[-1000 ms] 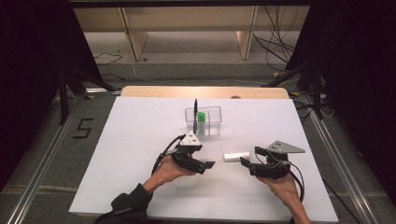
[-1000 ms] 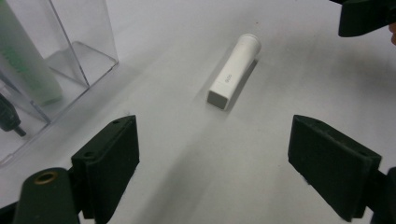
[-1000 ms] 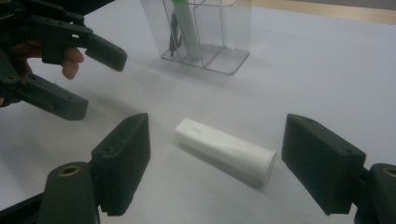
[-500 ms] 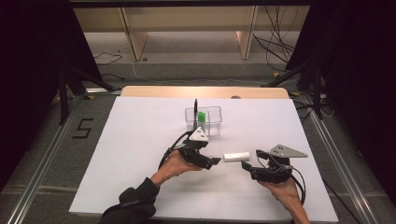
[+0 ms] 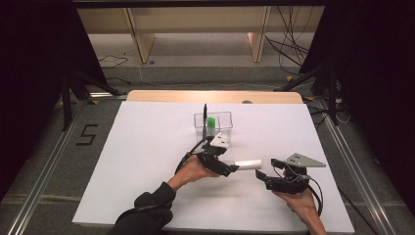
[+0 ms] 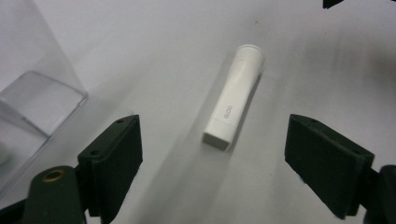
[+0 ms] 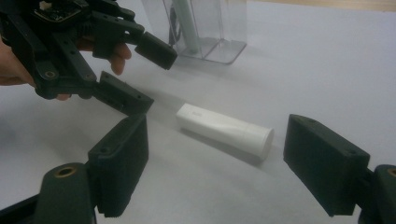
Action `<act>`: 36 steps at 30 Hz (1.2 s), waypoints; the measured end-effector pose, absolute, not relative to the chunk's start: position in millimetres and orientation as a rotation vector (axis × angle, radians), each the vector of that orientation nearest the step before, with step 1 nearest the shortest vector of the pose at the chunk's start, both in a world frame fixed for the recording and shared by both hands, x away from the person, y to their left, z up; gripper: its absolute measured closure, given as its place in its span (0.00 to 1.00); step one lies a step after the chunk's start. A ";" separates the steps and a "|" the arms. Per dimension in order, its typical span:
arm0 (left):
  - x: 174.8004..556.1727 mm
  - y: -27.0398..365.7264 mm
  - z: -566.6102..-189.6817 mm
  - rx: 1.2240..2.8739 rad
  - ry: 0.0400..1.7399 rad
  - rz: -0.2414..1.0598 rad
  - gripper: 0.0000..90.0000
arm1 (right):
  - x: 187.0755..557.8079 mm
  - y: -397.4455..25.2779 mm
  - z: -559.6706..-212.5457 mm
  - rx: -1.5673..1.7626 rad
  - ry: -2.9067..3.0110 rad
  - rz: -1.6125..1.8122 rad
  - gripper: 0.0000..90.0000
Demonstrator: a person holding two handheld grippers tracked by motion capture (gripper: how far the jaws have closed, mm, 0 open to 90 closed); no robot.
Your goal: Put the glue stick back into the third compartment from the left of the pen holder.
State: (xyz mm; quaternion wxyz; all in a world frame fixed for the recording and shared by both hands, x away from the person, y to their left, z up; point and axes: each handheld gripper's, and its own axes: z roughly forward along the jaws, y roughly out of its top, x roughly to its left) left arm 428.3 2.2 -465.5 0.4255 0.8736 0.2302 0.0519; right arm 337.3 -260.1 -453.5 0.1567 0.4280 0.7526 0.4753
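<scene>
High view: lying flat on the white desk [image 5: 147, 161], a white tube [image 5: 248, 163], crosswise, just in front of a clear box [image 5: 214, 128] holding a green block [image 5: 211, 121] and an upright dark pen [image 5: 205, 113]. Hovering at the tube's left end, the left tongs [image 5: 232, 169], gripped by a hand [image 5: 192, 170] with a dark sleeve reaching in from the bottom edge. Sitting near the tube's right end, slightly toward the near edge, the right tongs [image 5: 260, 176] with a grey three-cornered plate [image 5: 304, 160] on top (cable trailing down past the wrist). Not touching the tube, either pair, as far as can be told here.

Left gripper view: gaping wide, both black jaws, with the white tube [image 6: 234, 95] resting on the desk between and beyond them, its squared end nearer, its round cap farther, small grey lettering along its side. Showing at the left edge, a corner of the clear box [image 6: 35, 100].

Right gripper view: spreading wide as well, the right tongs' own jaws, with the tube [image 7: 225, 131] lying on the desk between them, apart from both pads, round cap pointing toward the right jaw. Hanging open just past the tube's squared end, the left tongs [image 7: 144, 72] (fingers [image 7: 116, 55] curling behind). Standing farther back, the clear box [image 7: 205, 28].
</scene>
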 end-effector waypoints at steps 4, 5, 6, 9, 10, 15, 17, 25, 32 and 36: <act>430.2 -8.8 -468.4 2.199 0.548 0.117 0.25 | 336.8 -260.9 -454.4 1.231 2.152 1.358 0.26; 431.2 -11.5 -468.9 2.209 0.541 0.112 0.26 | 336.6 -260.8 -454.5 1.228 2.155 1.356 0.26; 432.3 -14.3 -470.1 2.211 0.536 0.108 0.27 | 336.5 -260.3 -454.6 1.229 2.152 1.356 0.26; 435.2 -21.7 -473.3 2.230 0.517 0.094 0.32 | 335.9 -260.0 -454.5 1.227 2.154 1.358 0.26; 436.0 -23.7 -473.8 2.244 0.499 0.089 0.34 | 335.8 -260.3 -454.6 1.228 2.153 1.358 0.26; 437.4 -32.3 -476.1 2.281 0.466 0.093 0.44 | 334.9 -262.1 -454.1 1.233 2.147 1.365 0.26; 439.0 -33.6 -477.6 2.293 0.457 0.090 0.49 | 334.7 -262.6 -454.2 1.232 2.147 1.365 0.26; 441.8 -35.6 -481.3 2.317 0.442 0.095 0.61 | 334.2 -262.2 -454.5 1.232 2.148 1.366 0.26; 443.1 -38.3 -485.0 2.331 0.426 0.089 0.67 | 333.5 -262.3 -454.1 1.231 2.151 1.364 0.26; 442.0 -39.2 -484.8 2.348 0.397 0.097 0.73 | 333.4 -262.7 -454.1 1.236 2.150 1.362 0.26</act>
